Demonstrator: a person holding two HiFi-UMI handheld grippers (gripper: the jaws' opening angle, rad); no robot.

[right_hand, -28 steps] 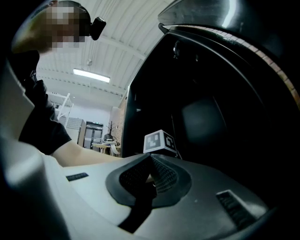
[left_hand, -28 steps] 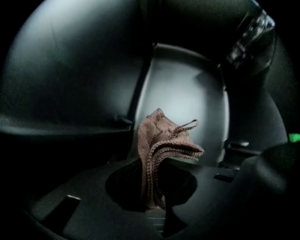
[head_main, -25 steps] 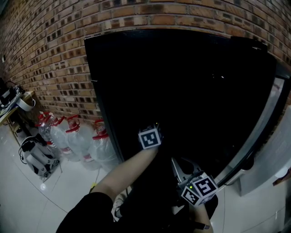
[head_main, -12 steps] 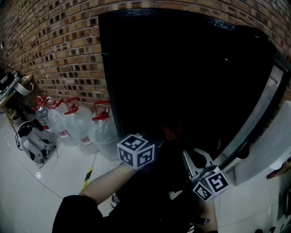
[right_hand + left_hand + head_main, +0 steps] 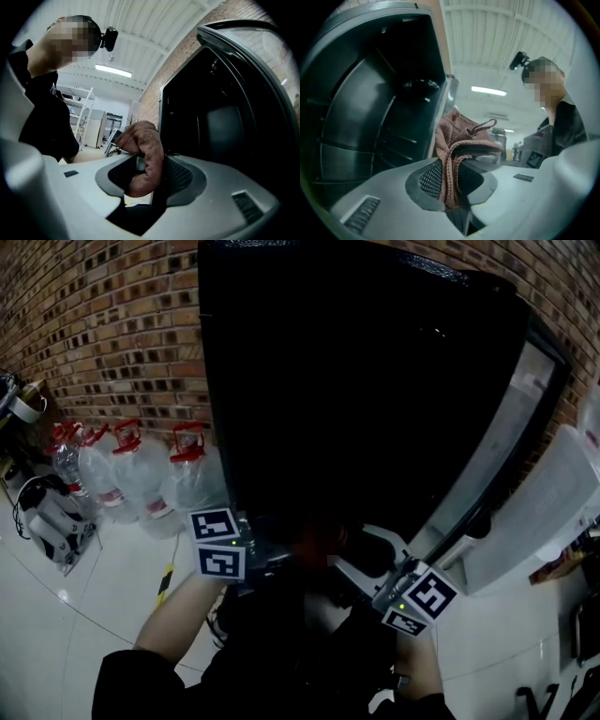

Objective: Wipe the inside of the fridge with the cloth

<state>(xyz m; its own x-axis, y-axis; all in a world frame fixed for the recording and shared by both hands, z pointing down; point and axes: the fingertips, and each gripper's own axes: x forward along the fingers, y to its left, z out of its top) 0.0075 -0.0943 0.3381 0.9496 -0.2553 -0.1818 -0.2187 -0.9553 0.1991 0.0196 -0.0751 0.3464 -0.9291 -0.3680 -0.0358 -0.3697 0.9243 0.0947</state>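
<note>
The cloth (image 5: 461, 138), a soft, light, rust-brown knit, is pinched by both the left hand-held gripper (image 5: 457, 176) and the right hand-held gripper (image 5: 145, 176), each clenched on it, with loose folds bunching above the jaws. It should crumple and drape rather than slip, so gripping a bunched fold and leaving a wad free to wipe looks best. The open fridge (image 5: 375, 381) gapes just beyond both. Counted: one cloth, two grippers, one fridge, at least three water jugs (image 5: 141, 479) out to the left.

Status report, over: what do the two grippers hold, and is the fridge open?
Left gripper shut on cloth. Right gripper shut on it too. Fridge open, dark inside. Nothing seen in the way.
</note>
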